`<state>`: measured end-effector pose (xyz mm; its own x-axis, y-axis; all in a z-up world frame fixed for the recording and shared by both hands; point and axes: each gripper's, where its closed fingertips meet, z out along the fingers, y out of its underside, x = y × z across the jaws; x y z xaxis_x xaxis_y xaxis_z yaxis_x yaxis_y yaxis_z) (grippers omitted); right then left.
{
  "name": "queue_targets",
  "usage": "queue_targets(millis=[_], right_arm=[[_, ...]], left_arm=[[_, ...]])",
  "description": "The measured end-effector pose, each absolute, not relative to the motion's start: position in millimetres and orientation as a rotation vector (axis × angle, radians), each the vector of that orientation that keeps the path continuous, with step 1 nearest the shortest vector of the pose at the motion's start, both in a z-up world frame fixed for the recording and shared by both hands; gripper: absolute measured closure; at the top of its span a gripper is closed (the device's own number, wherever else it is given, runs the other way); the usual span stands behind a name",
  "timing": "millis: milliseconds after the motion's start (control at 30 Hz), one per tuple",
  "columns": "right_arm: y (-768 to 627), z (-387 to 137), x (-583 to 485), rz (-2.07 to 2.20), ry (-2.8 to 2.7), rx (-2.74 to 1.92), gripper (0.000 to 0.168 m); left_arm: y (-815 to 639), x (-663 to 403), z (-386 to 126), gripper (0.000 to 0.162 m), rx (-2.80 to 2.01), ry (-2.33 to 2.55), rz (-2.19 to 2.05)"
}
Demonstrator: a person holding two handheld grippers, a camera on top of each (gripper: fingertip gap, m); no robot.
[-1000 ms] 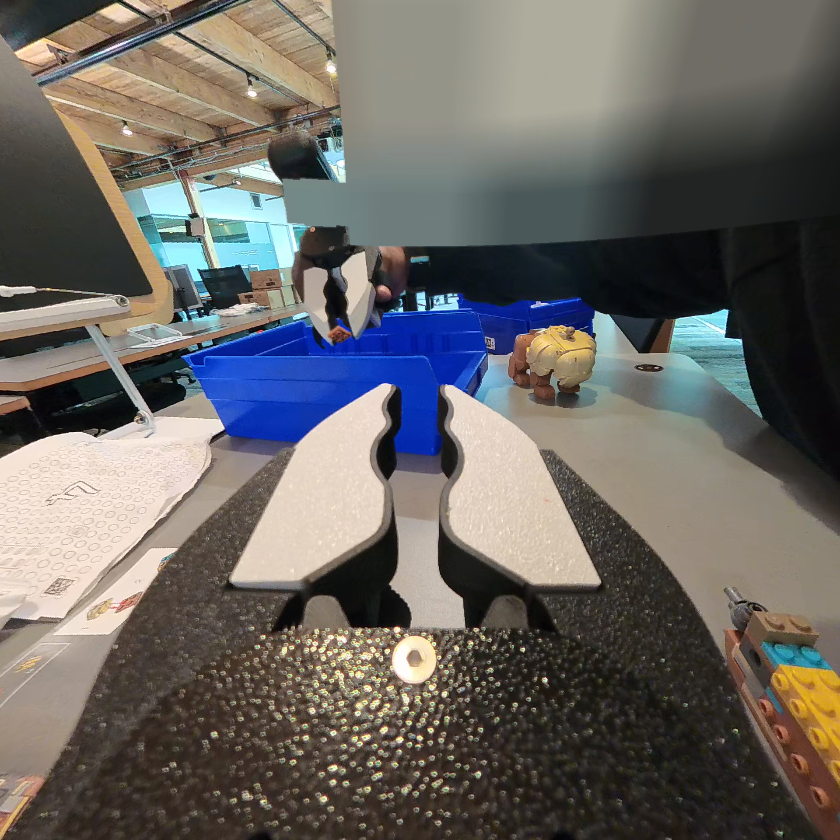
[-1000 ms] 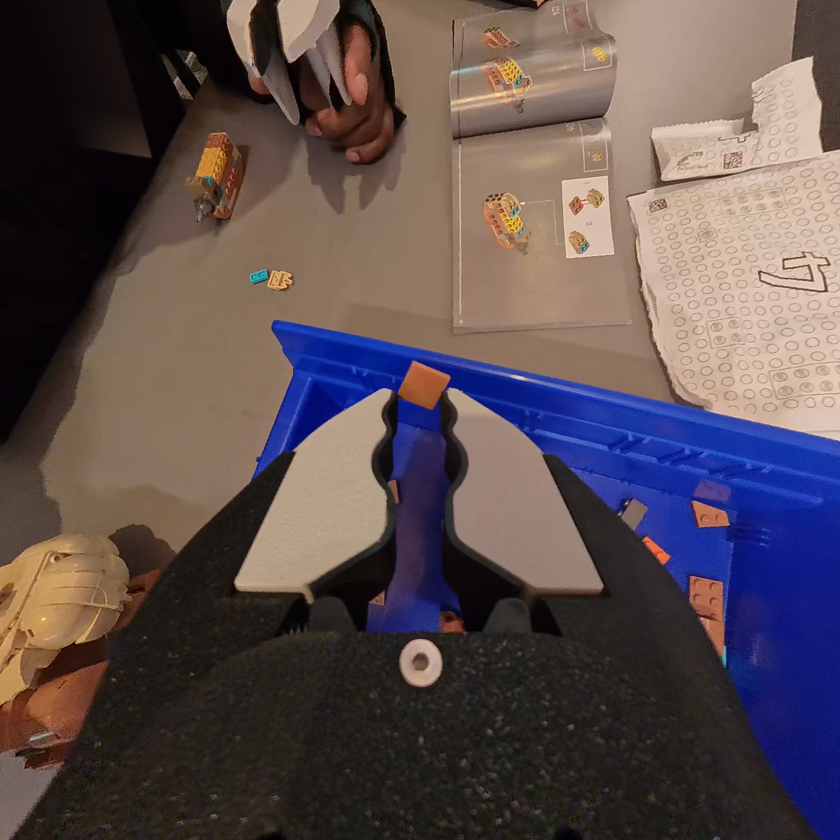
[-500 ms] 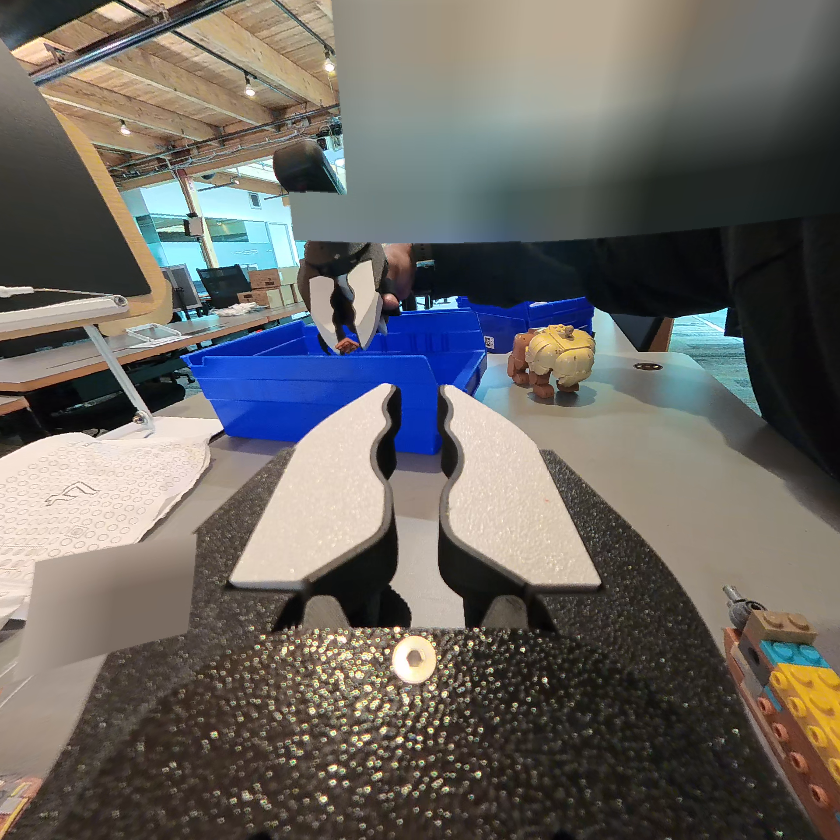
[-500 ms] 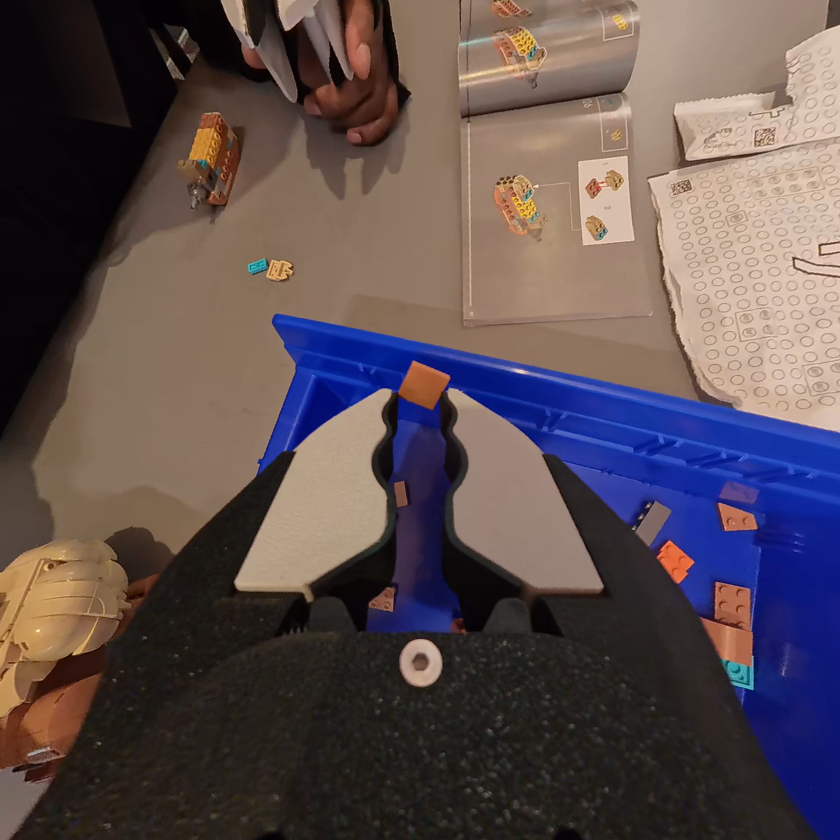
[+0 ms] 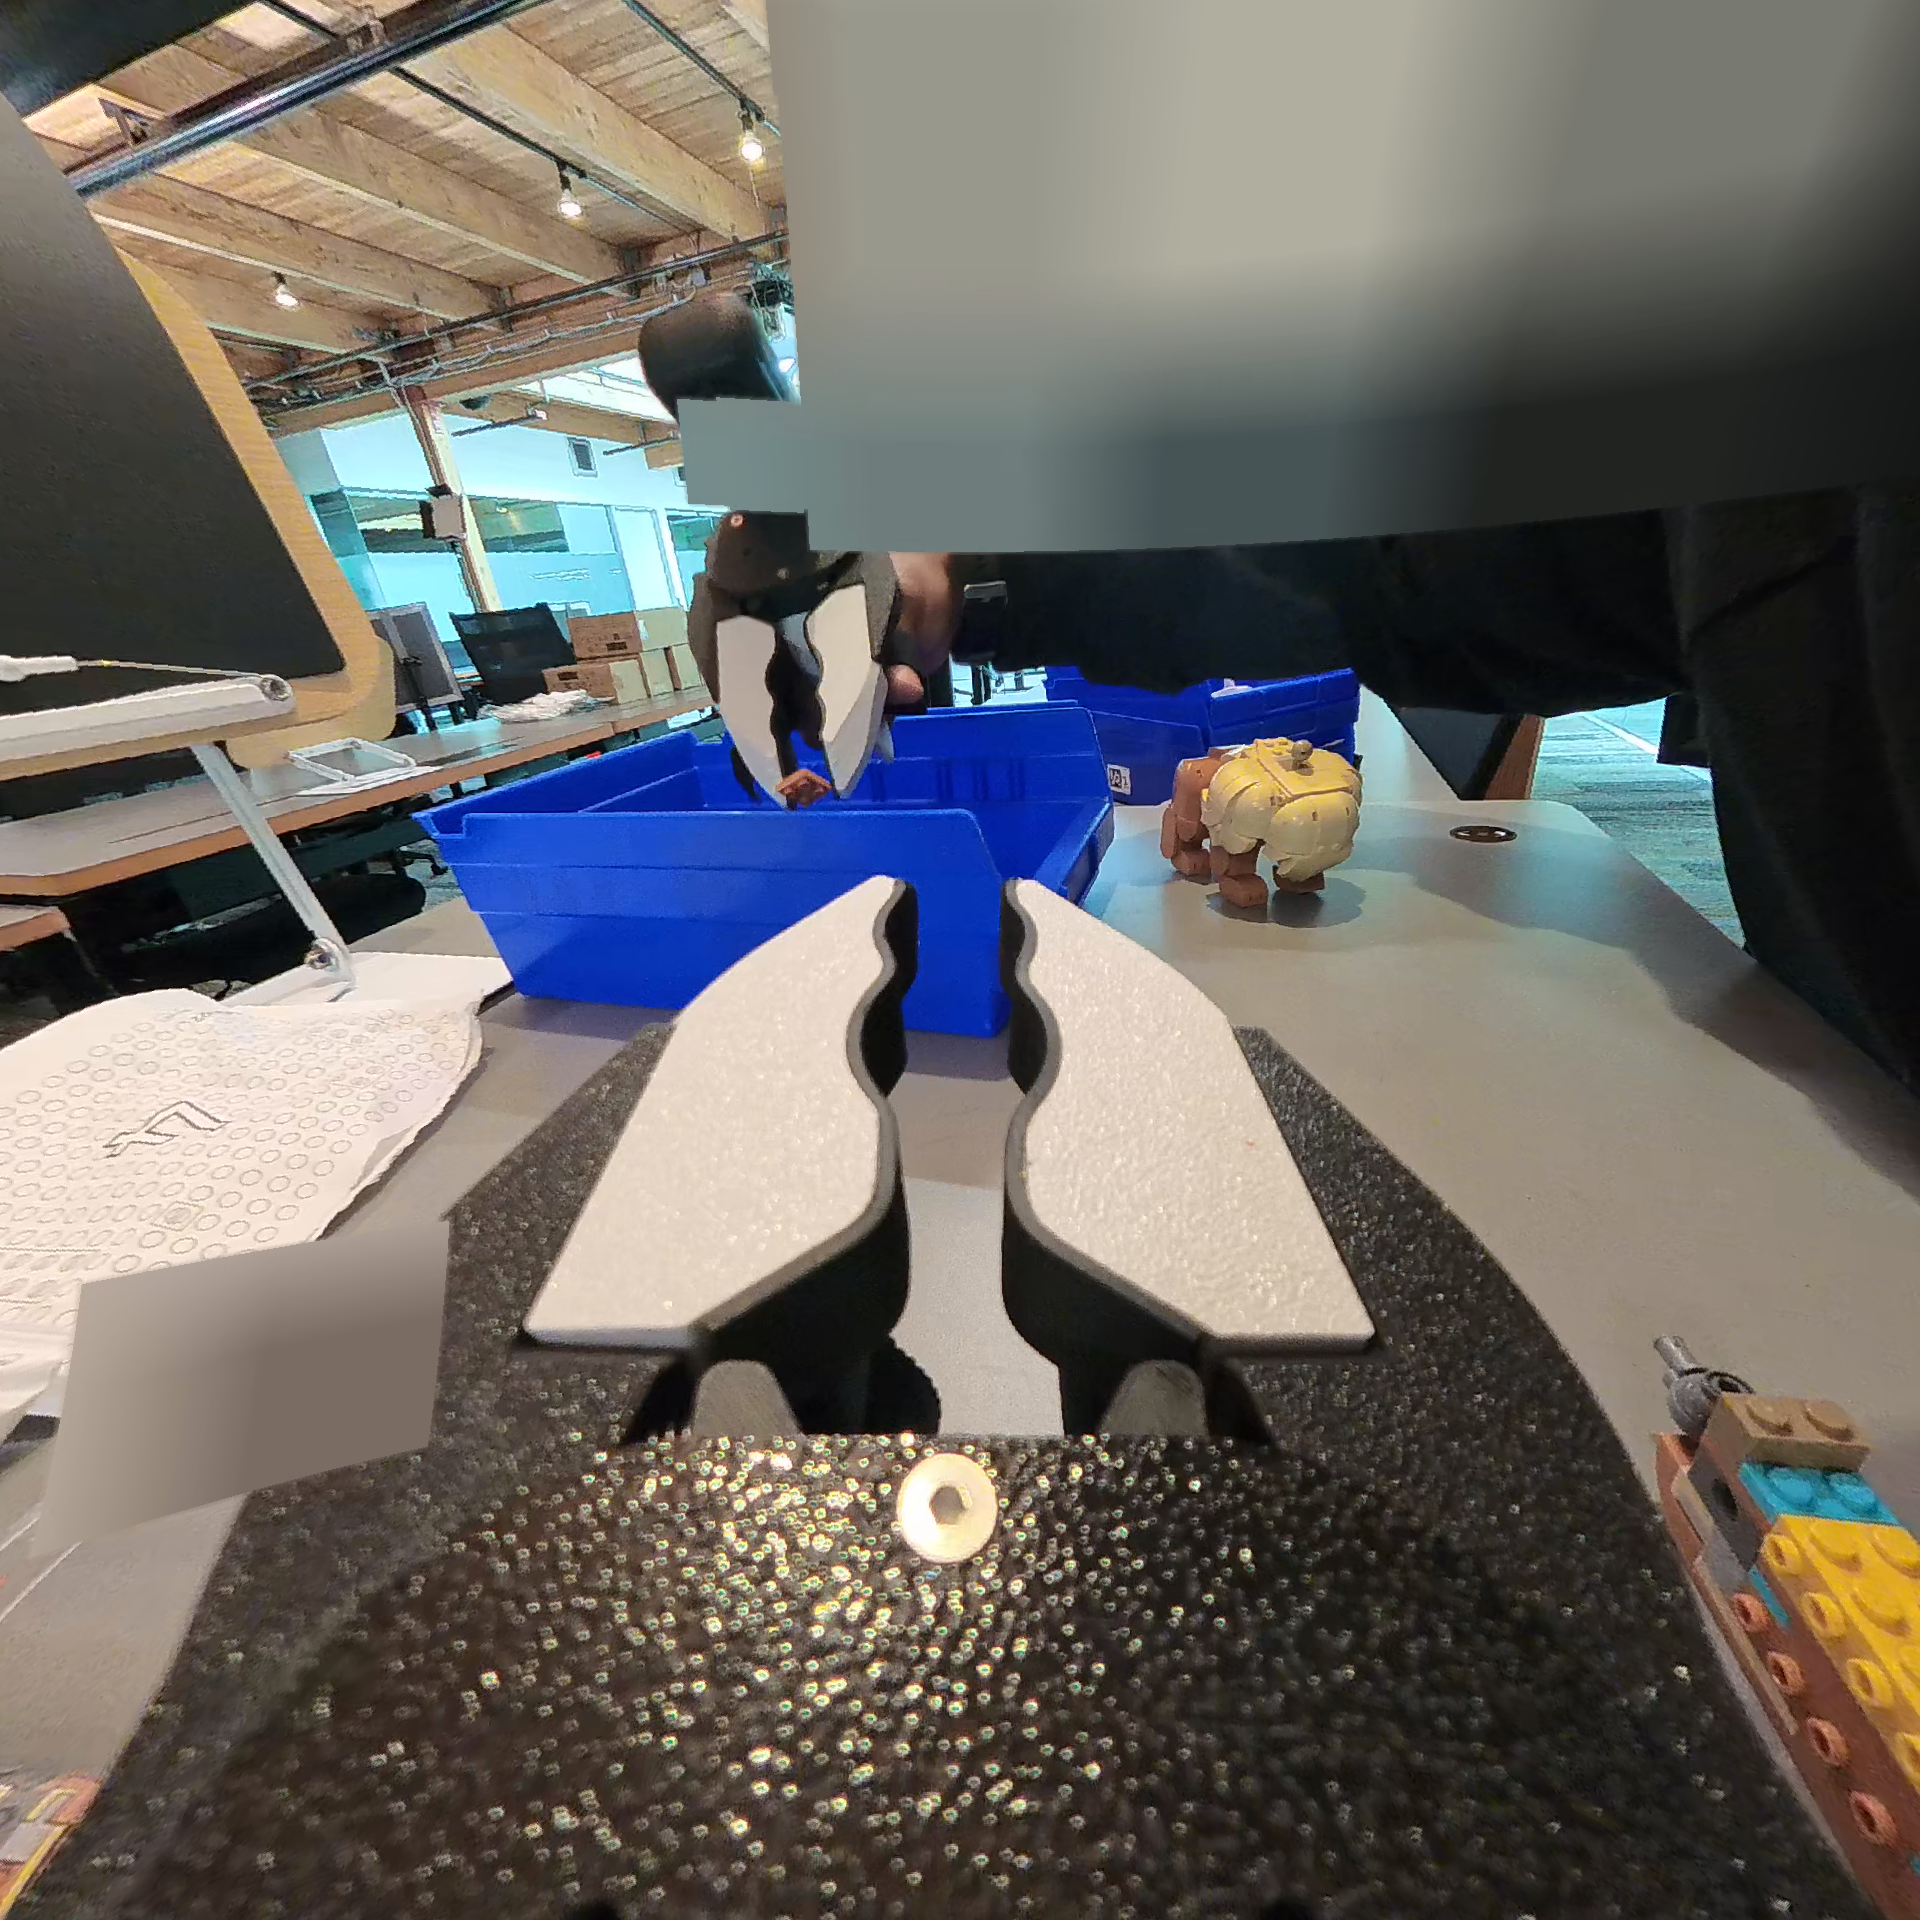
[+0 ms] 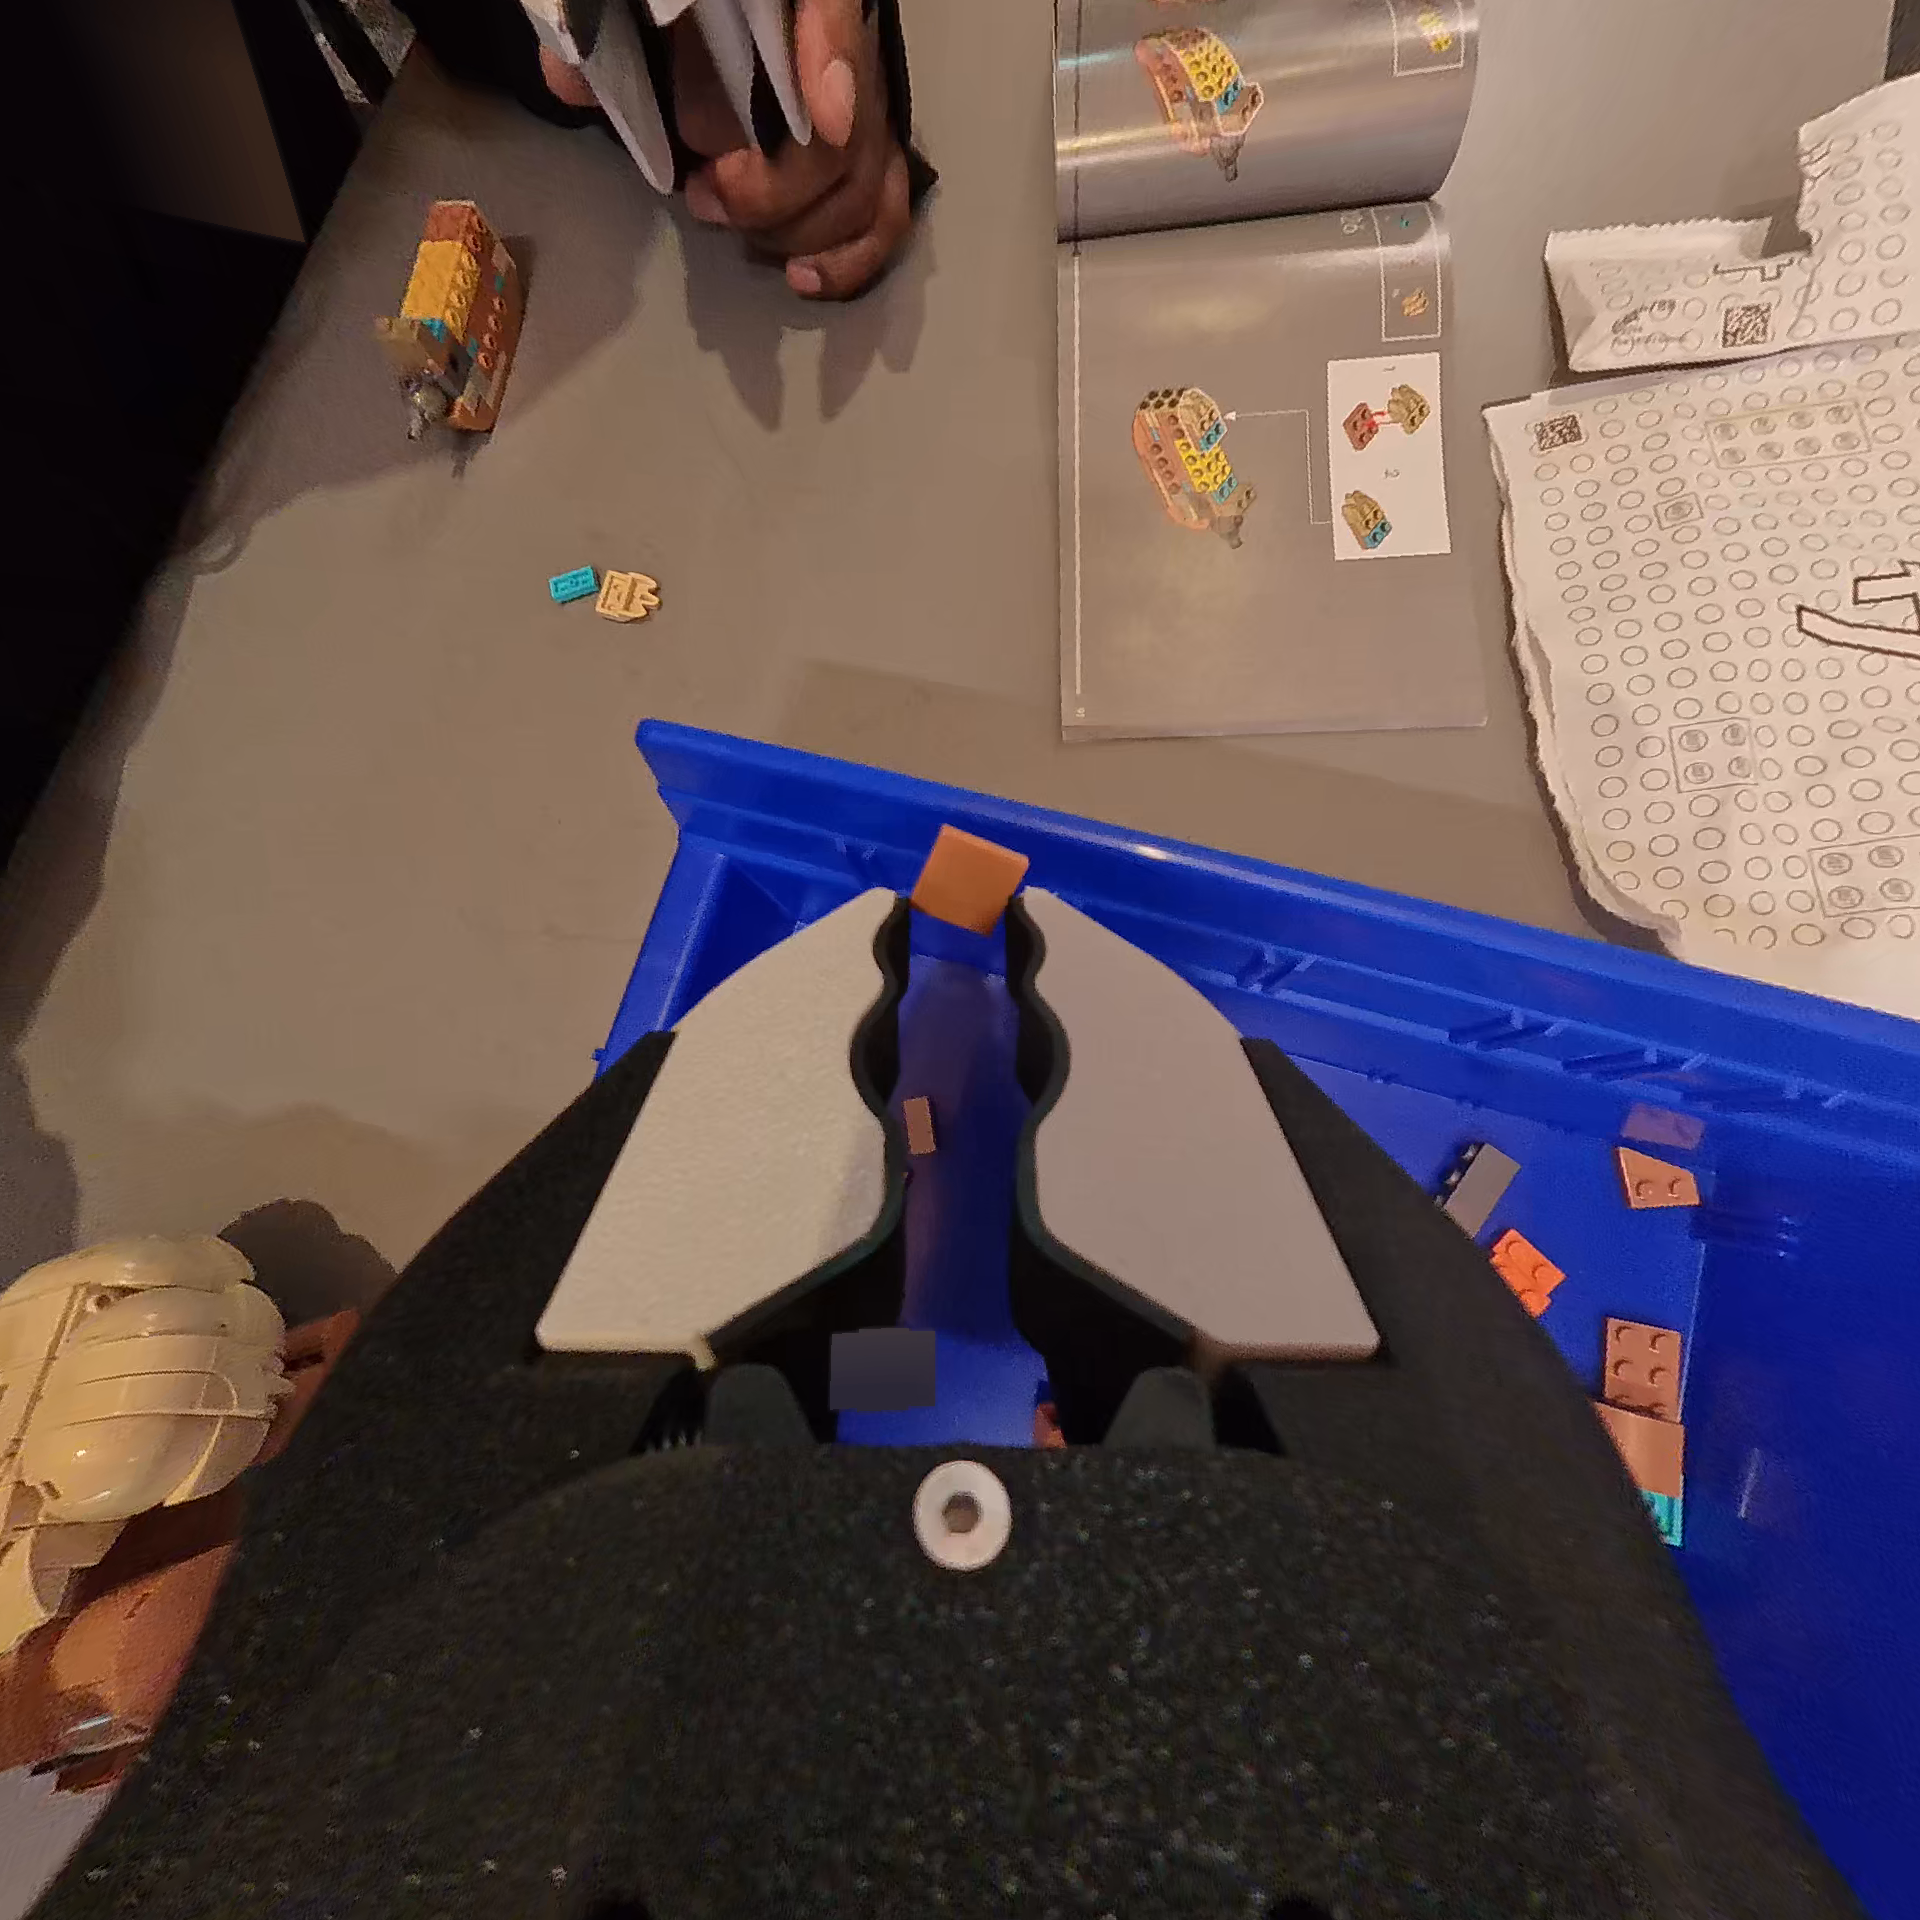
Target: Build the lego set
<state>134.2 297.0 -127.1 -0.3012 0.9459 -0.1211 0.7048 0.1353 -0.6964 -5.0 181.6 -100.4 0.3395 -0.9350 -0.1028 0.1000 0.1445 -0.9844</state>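
My right gripper (image 6: 961, 904) is shut on a small orange-brown tile (image 6: 969, 878) and holds it above the near wall of the blue bin (image 6: 1351, 966). In the left wrist view the right gripper (image 5: 805, 779) hangs over the bin (image 5: 727, 883) with the tile (image 5: 802, 790) at its tips. My left gripper (image 5: 954, 899) is empty, its jaws a narrow gap apart, low over the grey table; it also shows in the right wrist view (image 6: 707, 104). The partly built model (image 5: 1808, 1558) lies to its right, and it shows in the right wrist view (image 6: 457, 322).
A teal plate (image 6: 569, 584) and a tan piece (image 6: 628, 597) lie on the table. An open instruction booklet (image 6: 1268, 582) and printed paper bags (image 6: 1714, 675) lie beyond the bin. Several loose bricks (image 6: 1642, 1371) sit in the bin. A tan and brown figure (image 5: 1268, 821) stands beside it. My right fingertips sit around 20 cm from my left ones. It is some 15 cm from my left tips to the partly built model (image 5: 1808, 1558). Seen from the right wrist view (image 6: 444, 310) as well.
My right gripper has shifted slightly right and lower over the bin, still holding the tile. My left gripper has not moved.
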Motion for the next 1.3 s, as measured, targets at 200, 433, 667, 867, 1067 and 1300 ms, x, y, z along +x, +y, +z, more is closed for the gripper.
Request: queue_targets(millis=[200,433,667,867,1067,1300], right_arm=[[289,-120,132,0.934,-2.071,-1.579,0.151],[279,-103,122,0.853,-1.952,-1.646,0.151],[249,-65,83,0.601,-1.696,-1.746,0.151],[194,-58,48,0.507,-1.57,-1.662,0.151],[144,-59,23,0.896,-1.366,-1.517,0.151],[123,-25,42,1.62,-0.979,-1.107,0.151]], left_arm=[[181,-4,-101,0.148,-1.174,0.932,-0.922],[180,-3,-102,0.148,-1.176,0.939,-0.909],[181,-3,-100,0.148,-1.184,0.913,-0.923],[176,-2,-95,0.148,-1.178,0.896,-0.947],[165,4,-91,0.148,-1.133,0.937,-0.915],[156,8,-88,0.148,-1.092,0.976,-0.882]])
